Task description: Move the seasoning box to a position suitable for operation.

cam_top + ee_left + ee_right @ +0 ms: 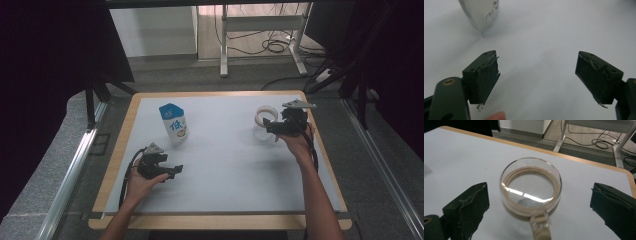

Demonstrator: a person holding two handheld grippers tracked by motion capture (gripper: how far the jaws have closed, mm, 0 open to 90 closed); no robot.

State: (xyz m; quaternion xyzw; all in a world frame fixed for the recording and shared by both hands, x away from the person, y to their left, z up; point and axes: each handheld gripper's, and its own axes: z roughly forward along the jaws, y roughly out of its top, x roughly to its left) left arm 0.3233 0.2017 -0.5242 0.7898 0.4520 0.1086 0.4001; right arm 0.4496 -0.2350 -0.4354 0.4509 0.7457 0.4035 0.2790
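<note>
Standing near the table's far right corner, one clear glass mug [531, 188] with a tan band round its rim and a handle [540, 227] turned toward the camera sits between the jaws of the right gripper [536, 205]. Those jaws are spread wide, one on each side of the round wall, neither touching it. In the high view the mug [265, 117] lies just beside the right gripper [286, 124], toward the table's middle.

One milk carton [174, 124], white with a blue gabled top and blue print, stands upright left of centre. Its smooth lower corner [480, 13] shows beyond the left gripper [537, 75], whose jaws are also spread apart with nothing between them; their black pads [486, 77] are frayed and ragged at the edges. That left gripper [167, 170] hovers near the carton, toward the person.

Two grippers, one mug, one carton. A matte white sheet covers the table [220, 165], bordered by a wooden edge [116, 160]. Broad bare surface lies between the carton and the mug, which are well apart.
</note>
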